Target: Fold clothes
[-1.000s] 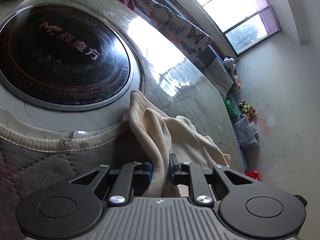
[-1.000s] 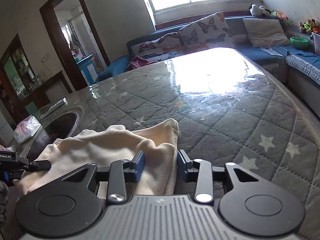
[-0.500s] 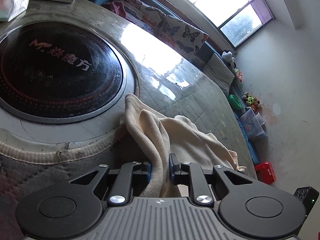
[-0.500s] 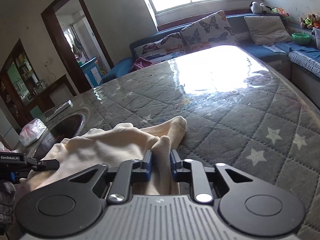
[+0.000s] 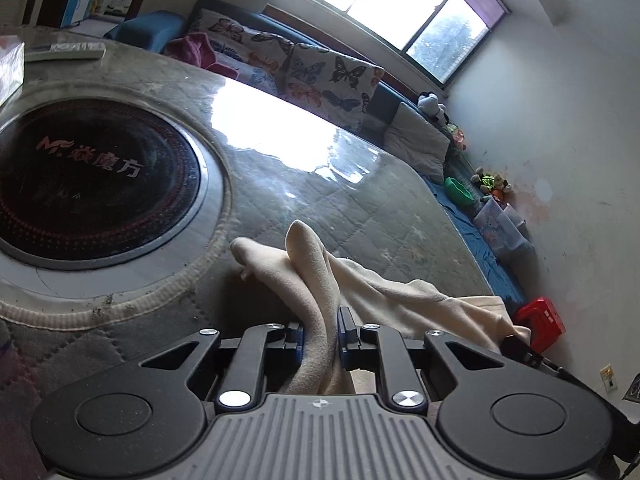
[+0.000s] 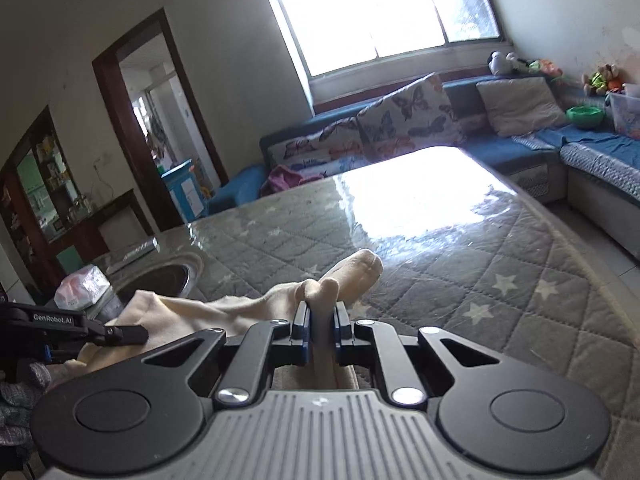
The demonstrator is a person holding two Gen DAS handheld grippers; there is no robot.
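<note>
A cream garment (image 5: 384, 292) is stretched between both grippers above the quilted grey table (image 5: 360, 216). My left gripper (image 5: 320, 330) is shut on one bunched end of it, with a fold of cloth sticking up past the fingertips. My right gripper (image 6: 320, 322) is shut on the other end of the cream garment (image 6: 224, 308), whose tip pokes forward over the table (image 6: 480, 264). The left gripper's black body (image 6: 60, 322) shows at the left edge of the right wrist view, with cloth hanging from it.
A round black cooktop (image 5: 92, 180) is set into the table on the left. A tissue pack (image 6: 82, 286) and a remote (image 5: 64, 50) lie near it. A blue sofa (image 6: 520, 148) with butterfly cushions runs behind; a red box (image 5: 540, 324) sits on the floor.
The right gripper has shut on the garment's edge. Both grippers have lifted, raising the cloth off the table and pulling it taut between them.
</note>
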